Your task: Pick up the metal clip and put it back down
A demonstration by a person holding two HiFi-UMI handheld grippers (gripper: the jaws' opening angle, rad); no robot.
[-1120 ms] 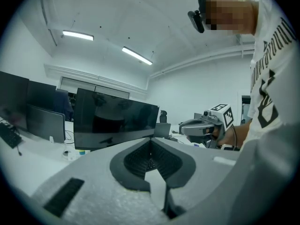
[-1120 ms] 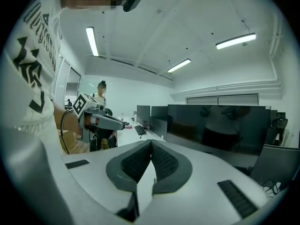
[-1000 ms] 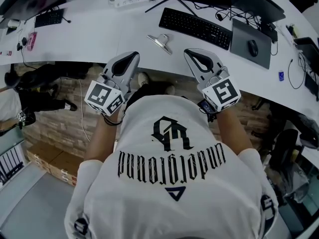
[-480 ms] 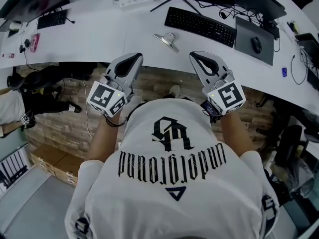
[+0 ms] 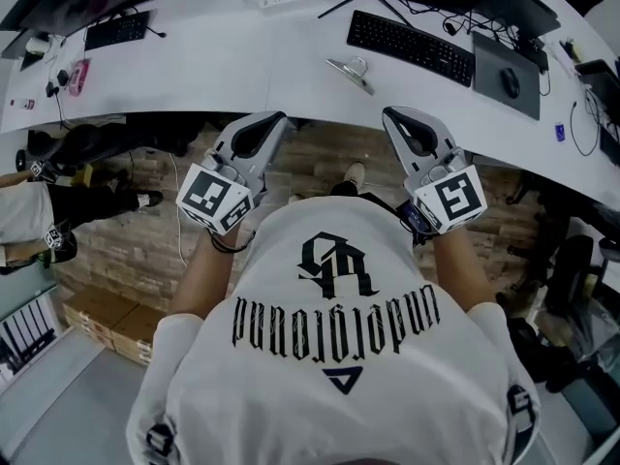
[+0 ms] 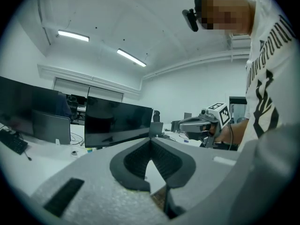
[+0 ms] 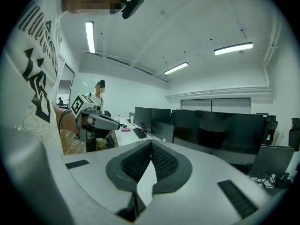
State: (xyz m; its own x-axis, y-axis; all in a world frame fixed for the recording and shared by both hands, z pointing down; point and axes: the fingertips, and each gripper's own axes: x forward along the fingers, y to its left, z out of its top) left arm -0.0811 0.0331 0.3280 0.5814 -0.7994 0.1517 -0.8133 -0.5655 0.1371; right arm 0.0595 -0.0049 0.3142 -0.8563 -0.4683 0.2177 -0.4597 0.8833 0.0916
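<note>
White desk (image 5: 242,66) curves across the far side, with a black keyboard (image 5: 412,46) at far right. We see the left gripper (image 5: 275,120) and right gripper (image 5: 391,114) held off the desk's near edge, over the floor, tips pointing far. Each gripper's own view shows the jaws closed tip to tip with nothing between them. The metal clip (image 5: 351,74) lies flat on the desk near the near edge, farther out than both grippers, between their lines and closer to the right one, touching neither.

The scene fits two stages: clip waiting to be lifted, or clip already set back down. We can't tell which.

Risk, as we judge it: the clip looks thin and low on a smooth top close to the edge. If a grab comes, closed or glancing jaws could shove it, spin it, or slide it off the near side.

The long axis runs diagonally from far-left to near-right. A rounded loop seems to sit on its far-right side. It's too small for us to call which end leads.
</note>
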